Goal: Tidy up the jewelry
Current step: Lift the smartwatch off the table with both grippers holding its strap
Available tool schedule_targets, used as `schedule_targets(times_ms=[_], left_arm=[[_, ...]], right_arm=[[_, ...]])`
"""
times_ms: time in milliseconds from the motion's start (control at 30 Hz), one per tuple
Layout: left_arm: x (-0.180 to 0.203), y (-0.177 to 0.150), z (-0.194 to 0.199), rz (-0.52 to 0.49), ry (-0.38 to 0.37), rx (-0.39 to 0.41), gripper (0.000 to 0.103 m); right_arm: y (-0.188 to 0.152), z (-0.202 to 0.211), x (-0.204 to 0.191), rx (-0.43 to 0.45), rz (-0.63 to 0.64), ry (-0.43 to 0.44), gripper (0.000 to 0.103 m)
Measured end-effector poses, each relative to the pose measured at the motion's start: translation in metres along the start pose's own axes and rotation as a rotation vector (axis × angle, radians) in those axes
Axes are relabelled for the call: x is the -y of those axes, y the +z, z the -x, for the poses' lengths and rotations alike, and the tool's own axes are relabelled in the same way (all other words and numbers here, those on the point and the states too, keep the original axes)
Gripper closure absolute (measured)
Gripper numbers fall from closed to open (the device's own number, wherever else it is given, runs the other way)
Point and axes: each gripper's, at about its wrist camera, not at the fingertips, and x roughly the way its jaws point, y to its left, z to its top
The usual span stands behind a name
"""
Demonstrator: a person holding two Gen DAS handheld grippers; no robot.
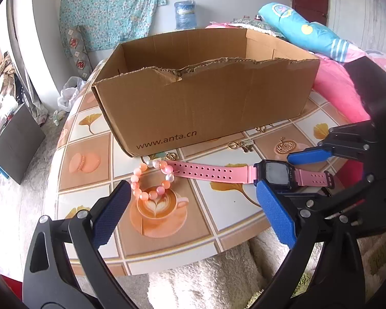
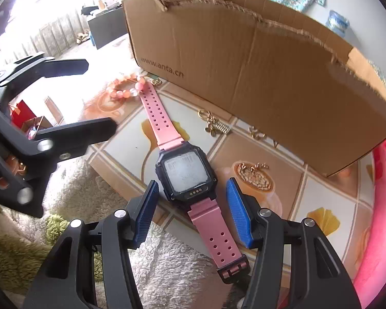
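Observation:
A pink-strapped watch (image 2: 185, 172) with a black square case lies flat on the tiled table, its buckle end over the table's near edge. My right gripper (image 2: 193, 206) is open, one blue pad on each side of the strap and neither touching it. In the left wrist view the watch (image 1: 272, 172) lies at the right. A peach bead bracelet (image 1: 151, 180) rests on the far strap end. My left gripper (image 1: 193, 203) is open and empty, its left fingertip just beside the bracelet. An open cardboard box (image 1: 205, 108) stands behind.
Small gold pieces (image 2: 213, 123) and a round gold pendant (image 2: 254, 175) lie between the watch and the box (image 2: 257, 77). Pink bedding (image 1: 332, 87) presses against the table's right side. A fluffy white cloth (image 1: 205, 278) lies below the near table edge (image 1: 167, 255).

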Motion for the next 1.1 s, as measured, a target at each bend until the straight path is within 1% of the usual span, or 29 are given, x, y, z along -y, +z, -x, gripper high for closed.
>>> schedule_targets(times_ms=[33, 67, 100, 133, 233, 300, 400, 533, 567, 700, 767, 833, 900, 1000, 1100], left_arm=[[0.001, -0.001, 0.000, -0.005, -0.002, -0.001, 0.014], [0.003, -0.002, 0.000, -0.011, -0.002, -0.002, 0.020], [0.004, -0.004, 0.001, -0.016, -0.001, -0.004, 0.022], [0.004, -0.005, 0.001, -0.020, -0.002, -0.006, 0.026], [0.010, -0.006, -0.003, -0.044, -0.010, -0.015, 0.031], [0.017, -0.007, -0.008, -0.081, -0.011, -0.028, 0.032], [0.031, -0.010, -0.015, -0.159, 0.009, -0.040, 0.035], [0.053, -0.010, -0.020, -0.275, 0.020, -0.026, 0.037], [0.058, -0.010, -0.022, -0.301, 0.023, -0.025, 0.040], [0.071, -0.008, -0.031, -0.369, 0.045, -0.018, 0.043], [0.074, -0.007, -0.036, -0.400, 0.068, -0.012, 0.046], [0.077, -0.004, -0.039, -0.433, 0.080, -0.002, 0.047], [0.079, -0.003, -0.043, -0.456, 0.081, 0.001, 0.047], [0.081, 0.000, -0.046, -0.485, 0.072, 0.008, 0.050], [0.084, 0.005, -0.051, -0.491, 0.051, 0.001, 0.061]], right_arm=[[0.001, -0.003, 0.002, -0.006, -0.015, 0.008, 0.051], [0.001, -0.002, 0.005, -0.010, -0.028, 0.017, 0.057], [0.001, -0.002, 0.007, -0.014, -0.034, 0.016, 0.059], [0.002, -0.004, 0.008, -0.022, -0.036, 0.013, 0.059], [0.004, -0.003, 0.018, -0.050, -0.067, 0.059, 0.061], [0.003, -0.004, 0.028, -0.069, -0.109, 0.116, 0.061], [0.004, -0.008, 0.044, -0.097, -0.177, 0.203, 0.061], [0.002, -0.011, 0.070, -0.145, -0.281, 0.357, 0.061], [0.002, -0.013, 0.077, -0.156, -0.306, 0.392, 0.061], [0.001, -0.022, 0.092, -0.188, -0.355, 0.501, 0.061], [0.001, -0.024, 0.097, -0.198, -0.364, 0.535, 0.061], [0.003, -0.029, 0.100, -0.207, -0.368, 0.564, 0.061], [0.002, -0.030, 0.106, -0.213, -0.378, 0.592, 0.061], [0.001, -0.032, 0.112, -0.222, -0.406, 0.637, 0.061], [-0.002, -0.035, 0.118, -0.223, -0.433, 0.672, 0.061]])
